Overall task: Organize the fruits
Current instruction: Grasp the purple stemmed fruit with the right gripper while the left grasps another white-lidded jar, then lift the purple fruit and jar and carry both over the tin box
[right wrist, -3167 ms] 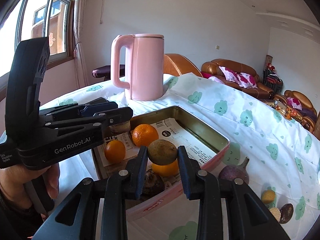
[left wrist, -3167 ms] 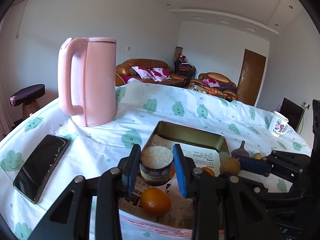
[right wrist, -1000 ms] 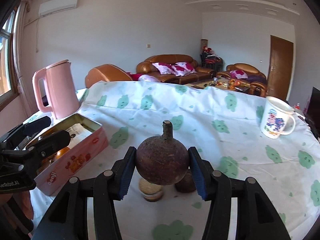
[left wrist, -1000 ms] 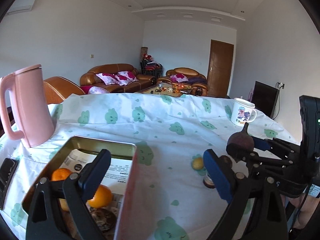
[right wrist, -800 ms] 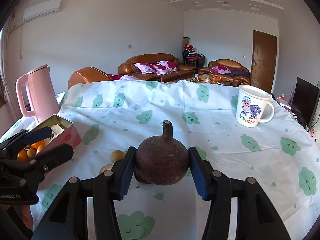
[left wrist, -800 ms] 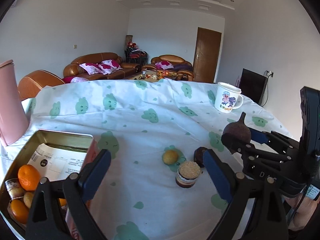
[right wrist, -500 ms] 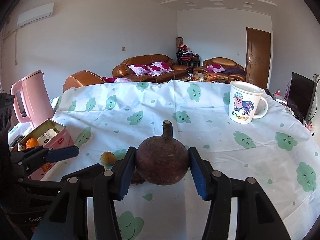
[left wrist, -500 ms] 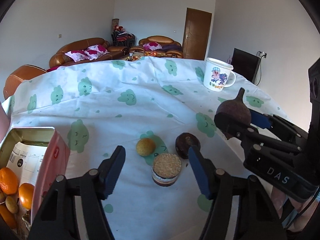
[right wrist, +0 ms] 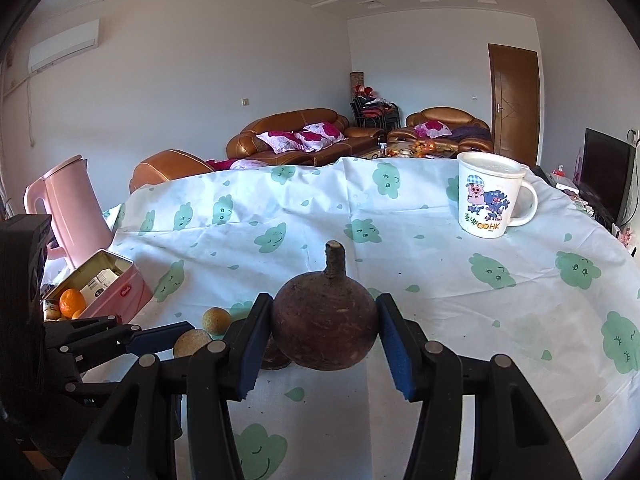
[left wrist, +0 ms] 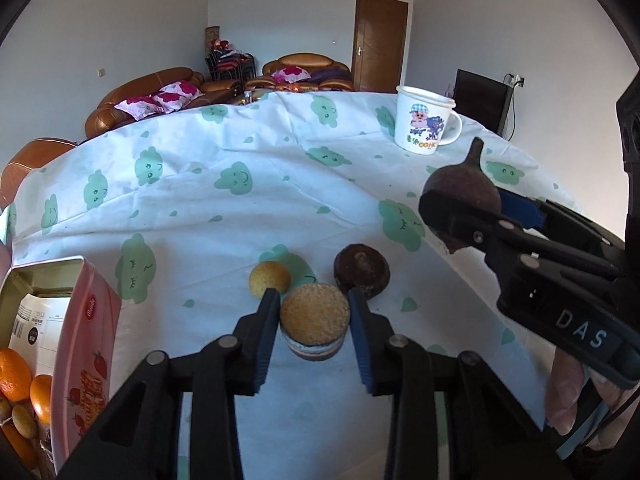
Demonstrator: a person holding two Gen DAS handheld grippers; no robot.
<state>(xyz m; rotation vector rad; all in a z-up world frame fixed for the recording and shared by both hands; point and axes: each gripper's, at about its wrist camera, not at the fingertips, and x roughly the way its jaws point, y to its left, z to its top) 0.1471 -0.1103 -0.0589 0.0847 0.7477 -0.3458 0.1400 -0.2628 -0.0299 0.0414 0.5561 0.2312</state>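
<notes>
My left gripper (left wrist: 314, 314) straddles a round tan-topped fruit (left wrist: 315, 317) on the tablecloth, its pads close on both sides; I cannot tell whether they touch. A small yellow fruit (left wrist: 269, 279) and a dark brown fruit (left wrist: 362, 270) lie just beyond it. My right gripper (right wrist: 325, 338) is shut on a dark purple-brown stemmed fruit (right wrist: 325, 330), held above the cloth; it also shows in the left wrist view (left wrist: 462, 196). The pink tin (left wrist: 86, 344) with oranges (left wrist: 14, 374) stands at the left.
A white cartoon mug (right wrist: 490, 200) stands at the far right of the table. A pink kettle (right wrist: 70, 216) stands far left behind the tin (right wrist: 124, 290). The table edge curves close on the right. Sofas and a door lie beyond.
My left gripper let go of the tan-topped fruit earlier, swung right from the tin, and has now narrowed around that fruit on the cloth. My right gripper keeps the stemmed fruit.
</notes>
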